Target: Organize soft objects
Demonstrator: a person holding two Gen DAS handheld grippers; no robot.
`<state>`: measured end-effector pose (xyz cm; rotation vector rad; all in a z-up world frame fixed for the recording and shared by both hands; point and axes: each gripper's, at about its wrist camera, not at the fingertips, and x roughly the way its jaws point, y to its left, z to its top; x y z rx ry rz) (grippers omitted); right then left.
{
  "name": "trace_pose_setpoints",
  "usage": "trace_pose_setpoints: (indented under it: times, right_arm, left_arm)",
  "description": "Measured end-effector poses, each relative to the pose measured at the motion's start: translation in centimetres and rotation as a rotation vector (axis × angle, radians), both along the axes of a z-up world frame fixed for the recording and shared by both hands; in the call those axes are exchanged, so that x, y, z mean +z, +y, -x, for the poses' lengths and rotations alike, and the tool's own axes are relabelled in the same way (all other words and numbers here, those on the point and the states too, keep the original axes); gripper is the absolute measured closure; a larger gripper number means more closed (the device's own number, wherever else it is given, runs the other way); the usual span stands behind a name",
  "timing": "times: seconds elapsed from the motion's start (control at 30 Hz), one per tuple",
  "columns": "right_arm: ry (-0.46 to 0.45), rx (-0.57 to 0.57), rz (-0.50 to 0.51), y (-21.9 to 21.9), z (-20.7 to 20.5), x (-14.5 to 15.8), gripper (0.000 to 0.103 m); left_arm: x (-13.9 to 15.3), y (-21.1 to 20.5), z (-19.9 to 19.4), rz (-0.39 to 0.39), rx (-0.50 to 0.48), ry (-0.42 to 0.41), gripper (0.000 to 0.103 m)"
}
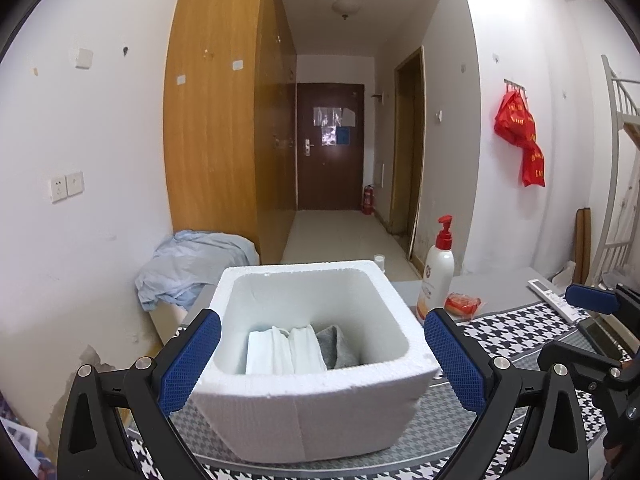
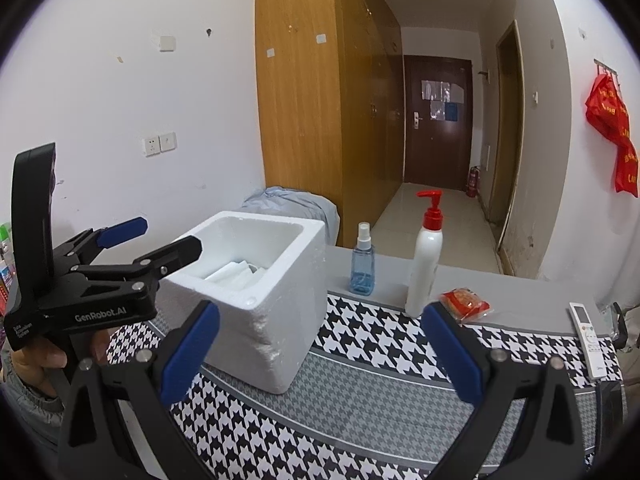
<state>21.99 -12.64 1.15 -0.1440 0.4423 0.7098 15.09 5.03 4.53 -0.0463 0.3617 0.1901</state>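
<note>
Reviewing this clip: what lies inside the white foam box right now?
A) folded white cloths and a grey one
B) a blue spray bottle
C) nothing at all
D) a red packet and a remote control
A: the left wrist view looks down into the foam box and shows folded white cloths side by side with a grey cloth next to them at the bottom.

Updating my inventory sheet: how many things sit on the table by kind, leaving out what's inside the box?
Foam box: 1
Bottles: 2, the pump bottle and spray bottle
Red packet: 1
Remote control: 1
Total: 5
</note>
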Motion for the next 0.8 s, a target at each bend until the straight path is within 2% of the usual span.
trace_pose_setpoints:
  times: [0.43, 0.8]
  right_arm:
    - [-0.043, 0.013, -0.026, -2.4, 3.6, 0.9, 0.001]
    - [-0.102, 0.006, -0.043, -3.4, 6.6, 0.5, 0.0]
  left_arm:
    - [0.7, -2.0, 3.8, -0.025, 0.014, -0.033, 0.001]
    - [0.5, -3.0, 6.9, -0.024, 0.011, -0.071, 0.001]
